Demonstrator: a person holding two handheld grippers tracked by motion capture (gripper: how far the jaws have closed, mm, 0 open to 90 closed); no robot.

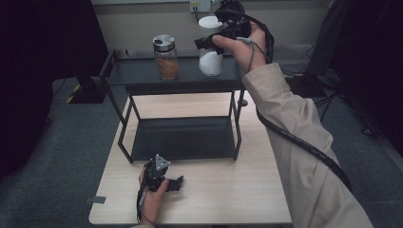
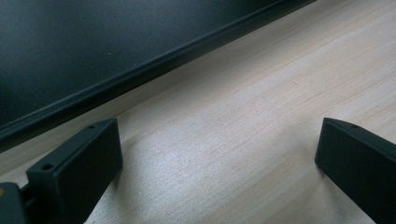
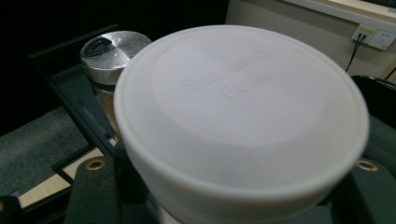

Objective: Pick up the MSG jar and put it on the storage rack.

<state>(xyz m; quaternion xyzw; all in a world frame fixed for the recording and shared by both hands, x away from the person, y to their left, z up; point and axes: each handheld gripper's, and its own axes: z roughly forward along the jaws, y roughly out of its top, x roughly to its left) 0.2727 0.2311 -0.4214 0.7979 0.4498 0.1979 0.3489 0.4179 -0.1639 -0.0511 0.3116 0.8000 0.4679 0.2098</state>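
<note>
Pale wood-grain tabletop (image 2: 261, 140) is seen under the left gripper (image 1: 167, 183), its jaws held apart. On a black metal two-tier rack (image 1: 142, 71), a clear white-lidded jar (image 1: 210, 57) is clamped by the raised right gripper (image 1: 209, 43); a steel-capped glass jar (image 1: 166, 57) stands beside.

White-lidded jar (image 1: 210, 45) — black rack (image 1: 180, 73)

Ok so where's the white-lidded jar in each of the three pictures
High view: the white-lidded jar stands at the top shelf's right end, top centre, the right gripper around it.
Left gripper view: not in it.
Right gripper view: its white lid is centre frame, close up.
Shared landmark: the metal-lidded jar, left of it in both.
</note>
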